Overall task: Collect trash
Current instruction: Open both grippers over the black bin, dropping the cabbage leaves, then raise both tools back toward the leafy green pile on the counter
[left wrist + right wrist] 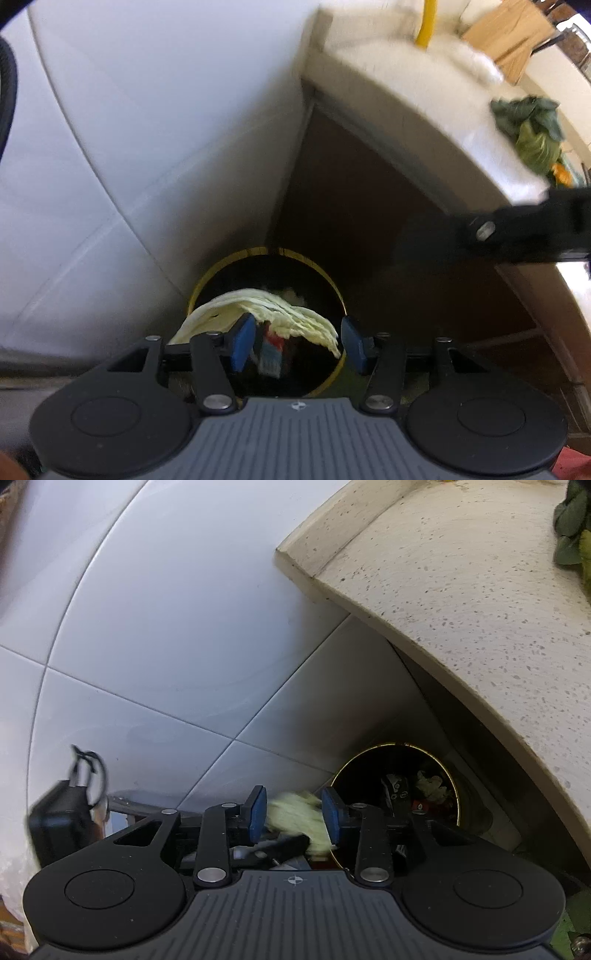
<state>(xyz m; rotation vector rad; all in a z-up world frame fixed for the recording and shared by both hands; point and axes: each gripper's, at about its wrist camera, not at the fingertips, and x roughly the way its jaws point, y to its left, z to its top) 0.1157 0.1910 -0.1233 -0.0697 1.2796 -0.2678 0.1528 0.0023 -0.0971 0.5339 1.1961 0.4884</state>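
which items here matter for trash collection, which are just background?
Part of the job:
- left gripper, open above the bin
- pale cabbage leaf at its fingertips, over the bin mouth
- bin on the floor, with scraps inside
- right gripper, pale leaf scrap seen between its fingers

Just lying about:
- counter
- green leafy vegetables
- wooden board
- tiled wall

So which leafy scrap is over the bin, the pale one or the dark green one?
The pale cabbage leaf, lying over the bin opening beyond the open left gripper. The dark green leaves sit up on the counter.
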